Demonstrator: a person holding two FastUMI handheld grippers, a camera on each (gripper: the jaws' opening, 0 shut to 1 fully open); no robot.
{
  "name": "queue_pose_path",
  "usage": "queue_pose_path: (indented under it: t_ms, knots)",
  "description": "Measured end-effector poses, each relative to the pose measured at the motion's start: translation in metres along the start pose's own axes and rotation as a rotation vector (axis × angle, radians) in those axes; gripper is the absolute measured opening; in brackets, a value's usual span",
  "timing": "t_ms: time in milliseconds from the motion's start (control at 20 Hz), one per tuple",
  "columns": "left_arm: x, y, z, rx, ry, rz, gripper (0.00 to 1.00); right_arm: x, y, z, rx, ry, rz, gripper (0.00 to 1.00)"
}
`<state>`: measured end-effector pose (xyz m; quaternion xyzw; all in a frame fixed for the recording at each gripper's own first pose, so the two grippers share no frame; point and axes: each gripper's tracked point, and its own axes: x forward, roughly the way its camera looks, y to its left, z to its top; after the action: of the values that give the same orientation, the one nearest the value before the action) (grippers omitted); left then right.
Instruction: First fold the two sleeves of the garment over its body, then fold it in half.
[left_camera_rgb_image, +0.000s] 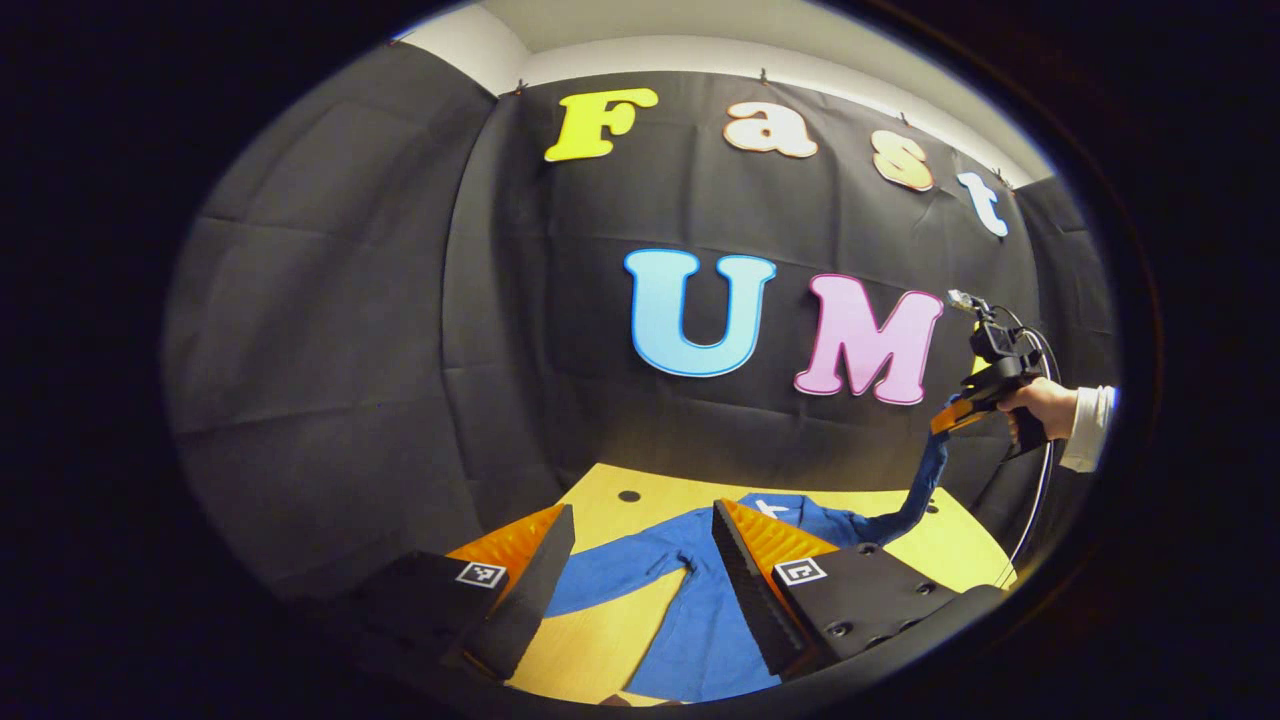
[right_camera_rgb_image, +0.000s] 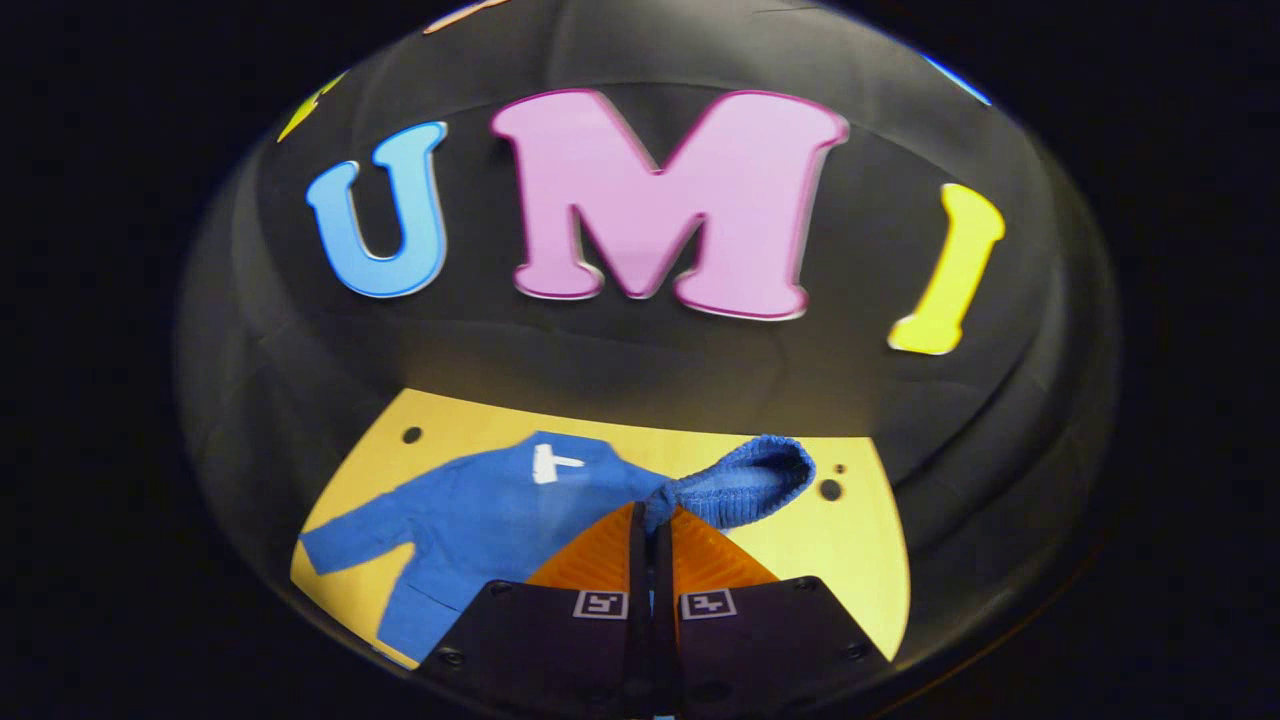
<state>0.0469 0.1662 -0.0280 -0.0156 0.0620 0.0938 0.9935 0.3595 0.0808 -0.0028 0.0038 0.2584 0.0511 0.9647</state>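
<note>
Black cloth walls close in the booth around us, and a pale wooden table (left_camera_rgb_image: 610, 640) with a few round holes carries the blue knitted sweater (right_camera_rgb_image: 480, 520), spread face up with a small white label at its neck.

Our right gripper (right_camera_rgb_image: 650, 520) has its jaws pressed together on the ribbed cuff (right_camera_rgb_image: 745, 485) of the sweater's right sleeve (left_camera_rgb_image: 915, 495). In the left gripper view that sleeve hangs as a blue band rising from the garment's shoulder up to the raised gripper, which a hand (left_camera_rgb_image: 1040, 405) in a white cuff holds well above the table. So we judge the first sleeve fold to be under way: the sleeve is lifted but not yet laid over the body.

Our left gripper (left_camera_rgb_image: 640, 570) stands wide open with nothing between its fingers, hovering over the sweater's near side. Between its fingers we see the left sleeve (left_camera_rgb_image: 610, 580) lying flat, stretched out from the body and untouched.

As we read it, little is finished. We have yet to drop the right sleeve across the chest, bring the left one over, and then fold the garment in half.
</note>
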Motion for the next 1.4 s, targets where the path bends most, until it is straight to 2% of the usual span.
queue_pose_path:
  t_ms: [200, 300, 350, 500, 650, 800, 900, 1000, 1150, 1200, 1300, 1400]
  knots:
    - [-0.010, 0.027, -0.002, 0.030, 0.006, 0.058, 0.79, 0.066, 0.122, -0.019, -0.021, 0.020, 0.172, 0.04]
    - [-0.015, 0.042, -0.011, 0.044, 0.030, 0.096, 0.79, 0.101, 0.175, -0.045, -0.018, 0.060, 0.249, 0.04]
    - [-0.018, 0.049, -0.014, 0.052, 0.043, 0.118, 0.80, 0.123, 0.193, -0.066, -0.027, 0.091, 0.261, 0.04]
    - [-0.033, 0.064, -0.025, 0.058, 0.077, 0.177, 0.80, 0.183, 0.226, -0.132, -0.073, 0.199, 0.269, 0.04]
    - [-0.049, 0.082, -0.040, 0.060, 0.108, 0.263, 0.80, 0.224, 0.247, -0.180, -0.016, 0.322, 0.273, 0.04]
    - [-0.065, 0.081, -0.053, 0.064, 0.148, 0.307, 0.80, 0.248, 0.263, -0.201, 0.051, 0.361, 0.289, 0.04]
    - [-0.064, 0.074, -0.057, 0.049, 0.156, 0.298, 0.80, 0.248, 0.281, -0.209, 0.134, 0.408, 0.347, 0.03]
    - [-0.052, 0.068, -0.059, 0.012, 0.166, 0.282, 0.80, 0.247, 0.288, -0.206, 0.166, 0.415, 0.380, 0.47]
    - [-0.030, 0.062, -0.064, -0.041, 0.187, 0.264, 0.80, 0.238, 0.290, -0.189, 0.155, 0.365, 0.429, 0.69]
    - [-0.023, 0.062, -0.070, -0.050, 0.200, 0.263, 0.80, 0.232, 0.289, -0.182, 0.140, 0.346, 0.435, 0.90]
    - [-0.012, 0.070, -0.078, -0.070, 0.228, 0.285, 0.80, 0.218, 0.285, -0.165, 0.093, 0.297, 0.451, 0.96]
    - [-0.003, 0.076, -0.084, -0.123, 0.250, 0.286, 0.80, 0.197, 0.277, -0.149, 0.043, 0.247, 0.463, 0.97]
